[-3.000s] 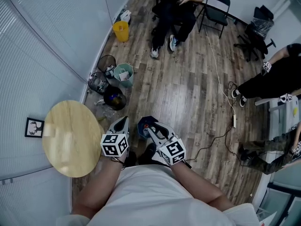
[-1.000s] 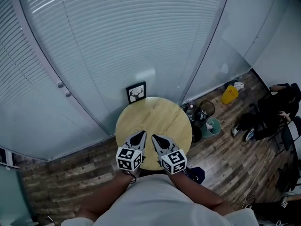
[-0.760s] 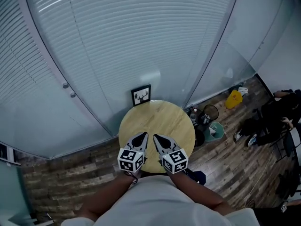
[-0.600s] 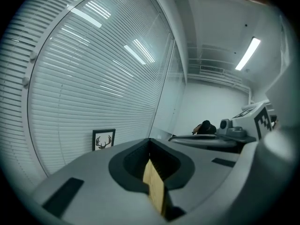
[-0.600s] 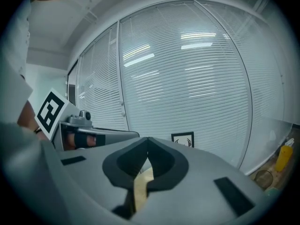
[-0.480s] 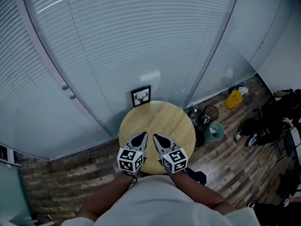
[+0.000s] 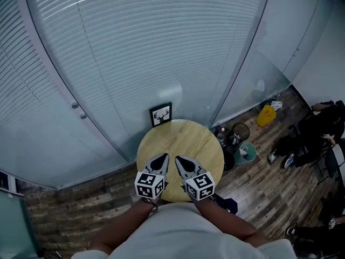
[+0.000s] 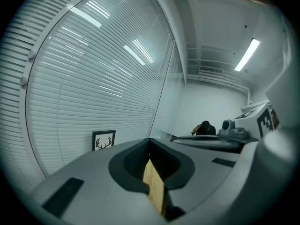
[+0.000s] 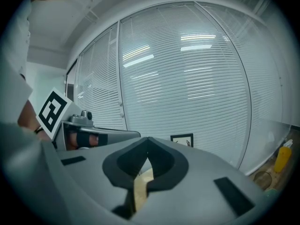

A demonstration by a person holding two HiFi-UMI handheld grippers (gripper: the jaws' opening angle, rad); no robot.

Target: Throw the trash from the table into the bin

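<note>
A round wooden table (image 7: 186, 143) stands below me against the glass wall, and its top shows no trash. My left gripper (image 7: 162, 157) and right gripper (image 7: 177, 159) hover side by side over the table's near edge, both pointing at the wall. Both are shut with nothing between the jaws. In the left gripper view the left gripper's (image 8: 150, 141) jaws meet at the tip, with only a strip of table wood showing below. The right gripper (image 9: 148, 139) looks the same in its own view. Several bins stand on the floor right of the table: a black mesh bin (image 7: 240, 130), a teal bin (image 7: 247, 151) and a dark bin (image 7: 227, 158).
A framed deer picture (image 7: 161, 114) leans against the blinds behind the table. A yellow bin (image 7: 265, 115) stands further right along the wall. A person (image 7: 318, 129) sits at the far right on the wood floor. A dark blue thing (image 7: 225, 203) lies by my feet.
Three seconds ago I faced the bins and the room, with the table at my left. Now I face the table and the blinds. Over the last second the grippers hardly moved.
</note>
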